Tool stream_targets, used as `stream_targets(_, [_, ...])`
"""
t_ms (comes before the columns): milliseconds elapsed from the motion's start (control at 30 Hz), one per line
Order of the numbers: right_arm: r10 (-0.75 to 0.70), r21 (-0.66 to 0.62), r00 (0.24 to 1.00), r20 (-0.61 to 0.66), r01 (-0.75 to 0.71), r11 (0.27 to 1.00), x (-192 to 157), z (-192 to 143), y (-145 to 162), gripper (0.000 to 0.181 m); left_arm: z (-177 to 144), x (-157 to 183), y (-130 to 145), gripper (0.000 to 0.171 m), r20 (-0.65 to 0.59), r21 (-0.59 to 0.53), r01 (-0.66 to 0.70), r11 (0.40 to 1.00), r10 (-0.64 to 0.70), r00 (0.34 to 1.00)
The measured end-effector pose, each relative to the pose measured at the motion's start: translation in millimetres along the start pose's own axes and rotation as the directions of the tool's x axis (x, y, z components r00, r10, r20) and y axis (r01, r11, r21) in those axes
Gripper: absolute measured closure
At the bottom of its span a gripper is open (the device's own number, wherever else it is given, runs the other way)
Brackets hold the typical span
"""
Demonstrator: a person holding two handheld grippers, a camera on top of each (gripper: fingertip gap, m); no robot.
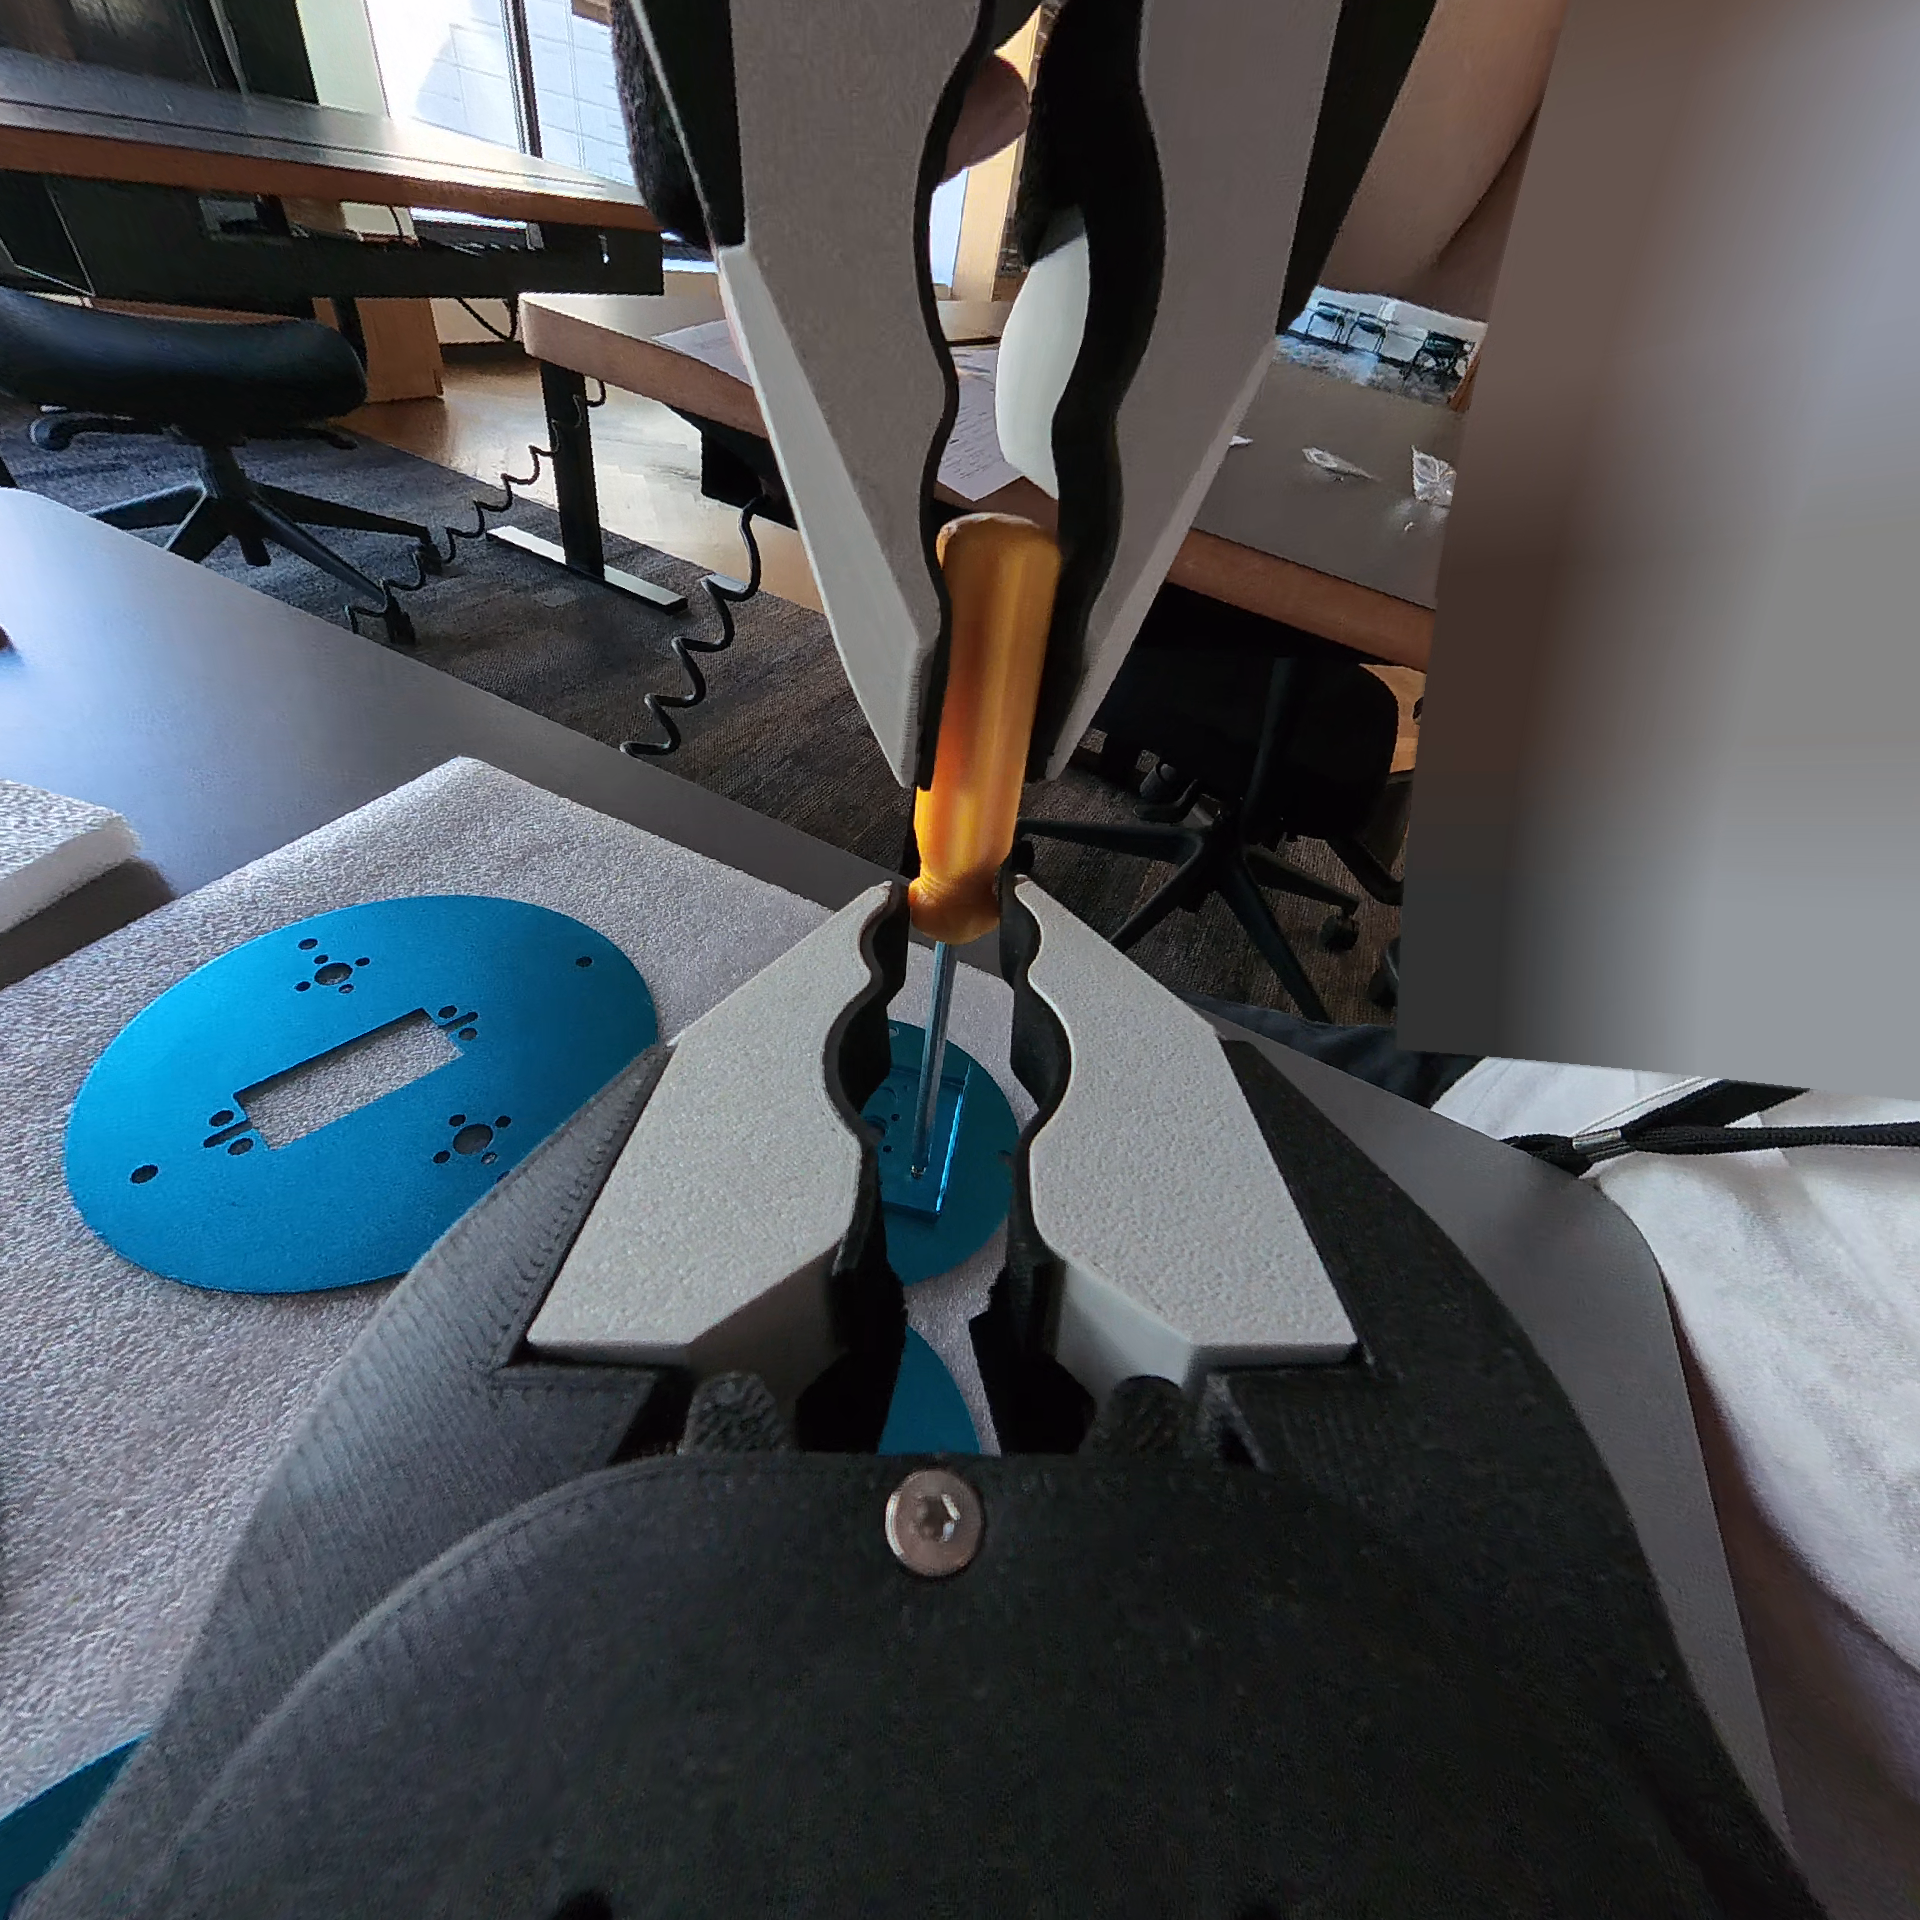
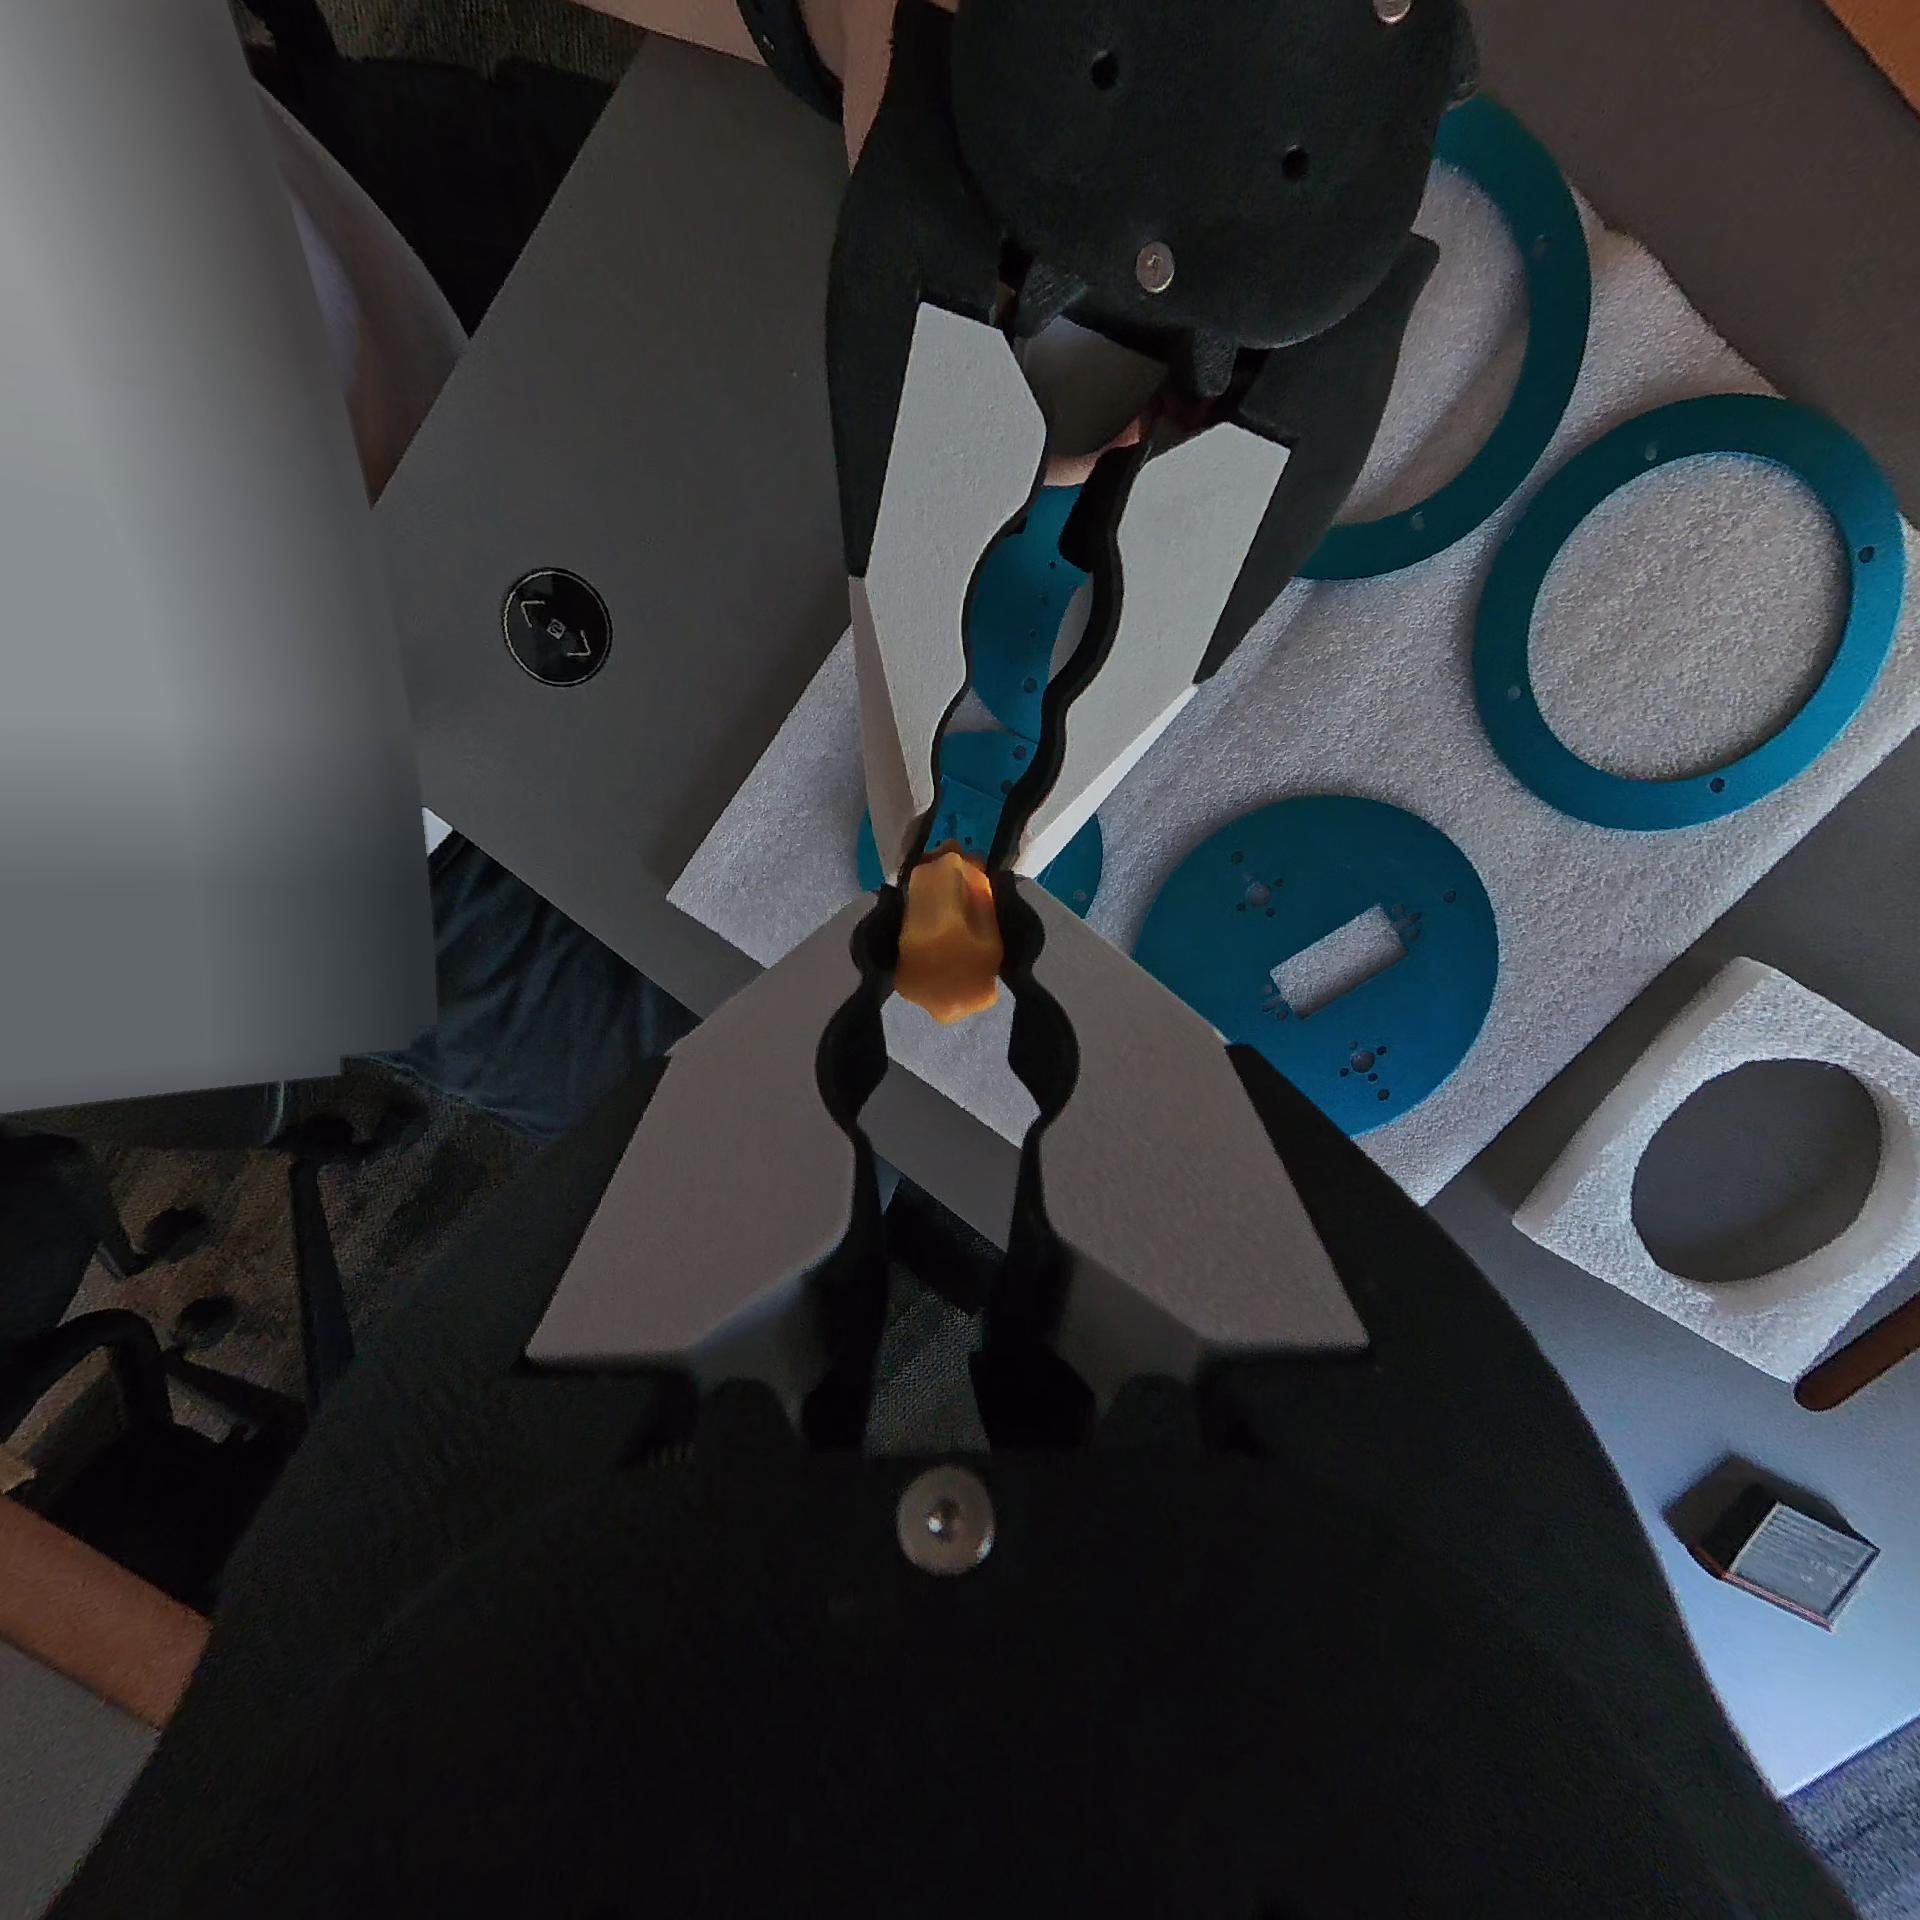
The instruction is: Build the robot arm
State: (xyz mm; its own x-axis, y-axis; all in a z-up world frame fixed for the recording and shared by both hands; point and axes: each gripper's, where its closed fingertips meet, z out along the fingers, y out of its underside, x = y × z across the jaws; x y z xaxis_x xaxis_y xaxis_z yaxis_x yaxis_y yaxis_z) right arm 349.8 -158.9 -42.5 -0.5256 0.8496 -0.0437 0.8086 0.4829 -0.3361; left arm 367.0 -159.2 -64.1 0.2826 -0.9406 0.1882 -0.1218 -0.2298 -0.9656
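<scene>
Right gripper [image 1: 982, 769] jaws clamp an upright screwdriver [image 1: 987, 727], tip on a small blue disc [image 1: 961, 1195] on foam. Left gripper [image 1: 951, 899] jaws loosely flank its collar, slightly apart. Tilting could slip the tip off.

I'm looking at an office; wooden desks [image 1: 312, 177] stand by a window [image 1: 468, 73]. Rolling chairs [image 1: 197, 395] sit on grey carpet [image 1: 582, 613].
</scene>
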Motion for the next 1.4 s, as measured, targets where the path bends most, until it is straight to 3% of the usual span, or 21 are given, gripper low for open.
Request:
stream_targets(267, [0.027,-0.045,0.999,-0.032,-0.029,0.999,1,1,1,0.164,-1,-1,0,0.156,-0.005,0.007,0.016,1.000,-0.016,1.000])
stream_targets(1000, [0.305,-0.149,0.947,-0.100,-0.317,0.937,4,0,6,0.163,1,-3,-2,0.156,0.002,0.023,0.025,0.999,-0.025,1.000])
stream_targets(1267, [0.174,-0.076,0.982,-0.074,-0.179,0.981,8,-10,7,0.150,2,-2,-2,0.156,-0.008,0.030,0.029,0.999,-0.028,1.000])
stream_targets(1333, [0.018,-0.026,0.999,-0.046,-0.019,0.999,1,-17,5,0.147,2,-2,-2,0.156,-0.010,0.030,0.031,0.999,-0.031,0.999])
stream_targets(1400, [-0.120,0.016,0.985,-0.120,0.123,0.992,6,-25,4,0.149,2,-2,-2,0.156,-0.011,0.030,0.030,0.999,-0.030,0.999])
